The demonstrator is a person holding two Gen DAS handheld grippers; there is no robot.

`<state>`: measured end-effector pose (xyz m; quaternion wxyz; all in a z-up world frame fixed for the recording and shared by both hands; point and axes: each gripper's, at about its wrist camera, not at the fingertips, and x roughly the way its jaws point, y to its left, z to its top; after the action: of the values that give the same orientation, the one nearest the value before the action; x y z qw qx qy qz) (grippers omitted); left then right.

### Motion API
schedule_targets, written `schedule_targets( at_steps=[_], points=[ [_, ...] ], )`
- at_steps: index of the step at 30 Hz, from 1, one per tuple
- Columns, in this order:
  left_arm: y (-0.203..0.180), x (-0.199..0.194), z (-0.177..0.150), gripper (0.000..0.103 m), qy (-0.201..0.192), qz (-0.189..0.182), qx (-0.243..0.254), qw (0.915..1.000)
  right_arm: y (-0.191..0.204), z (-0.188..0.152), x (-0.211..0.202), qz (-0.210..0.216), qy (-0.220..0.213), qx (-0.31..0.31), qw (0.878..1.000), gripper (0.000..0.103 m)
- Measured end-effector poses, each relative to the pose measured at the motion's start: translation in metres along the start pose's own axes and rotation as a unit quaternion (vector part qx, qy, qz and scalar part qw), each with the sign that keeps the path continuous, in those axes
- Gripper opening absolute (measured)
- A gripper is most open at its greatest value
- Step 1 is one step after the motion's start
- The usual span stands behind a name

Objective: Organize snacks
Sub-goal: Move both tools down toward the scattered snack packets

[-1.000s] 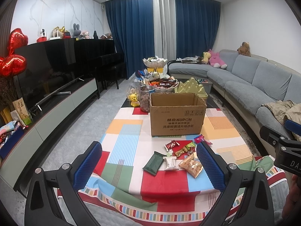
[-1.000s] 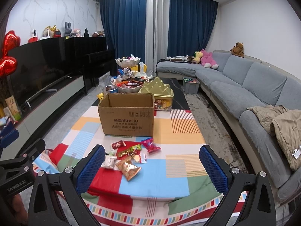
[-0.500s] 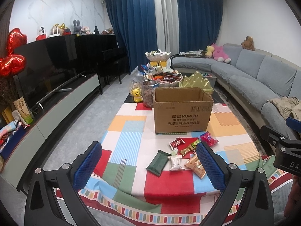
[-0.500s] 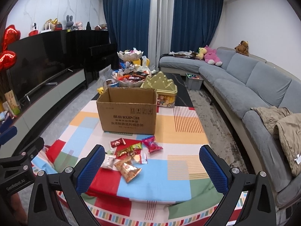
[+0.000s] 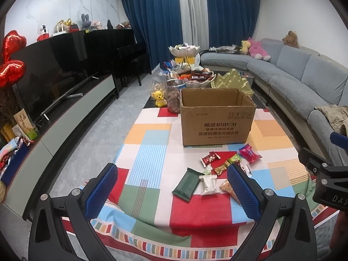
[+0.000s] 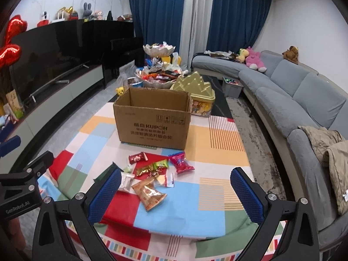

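Observation:
An open cardboard box (image 5: 217, 117) (image 6: 152, 124) stands upright on a table with a colourful checked cloth (image 5: 150, 143) (image 6: 217, 152). Several snack packets lie in front of it: a dark green packet (image 5: 186, 184), a white one (image 5: 208, 184) (image 6: 126, 181), an orange one (image 6: 149, 193), a magenta one (image 5: 249, 153) (image 6: 181, 162) and a small red one (image 5: 209, 158) (image 6: 137, 157). My left gripper (image 5: 171, 191) is open and empty, above the table's near edge. My right gripper (image 6: 175, 192) is open and empty, just short of the packets.
Behind the box stand a gold tin (image 6: 196, 91), bowls of sweets (image 6: 158, 50) and a yellow bear toy (image 5: 159, 97). A grey sofa (image 6: 300, 104) runs along the right. A TV cabinet (image 5: 71, 113) lines the left wall.
Both grippers have moved forward and a little lower toward the table, so the box and packets appear nearer. Both stay open and empty.

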<state>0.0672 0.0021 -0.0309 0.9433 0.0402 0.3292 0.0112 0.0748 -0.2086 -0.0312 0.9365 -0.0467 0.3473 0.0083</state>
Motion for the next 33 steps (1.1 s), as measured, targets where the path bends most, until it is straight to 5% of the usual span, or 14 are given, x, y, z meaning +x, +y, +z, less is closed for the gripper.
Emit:
schedule_targets(
  at_steps=[16, 33],
  points=[
    [-0.003, 0.053, 0.006, 0.101, 0.053, -0.005, 0.015, 0.9985, 0.013, 0.003, 0.051, 0.010, 0.034, -0.038, 0.999, 0.102],
    [-0.035, 0.115, -0.012, 0.091, 0.140, -0.060, 0.033, 0.9878, 0.020, -0.023, 0.102, 0.034, 0.089, -0.086, 0.992, 0.095]
  ],
)
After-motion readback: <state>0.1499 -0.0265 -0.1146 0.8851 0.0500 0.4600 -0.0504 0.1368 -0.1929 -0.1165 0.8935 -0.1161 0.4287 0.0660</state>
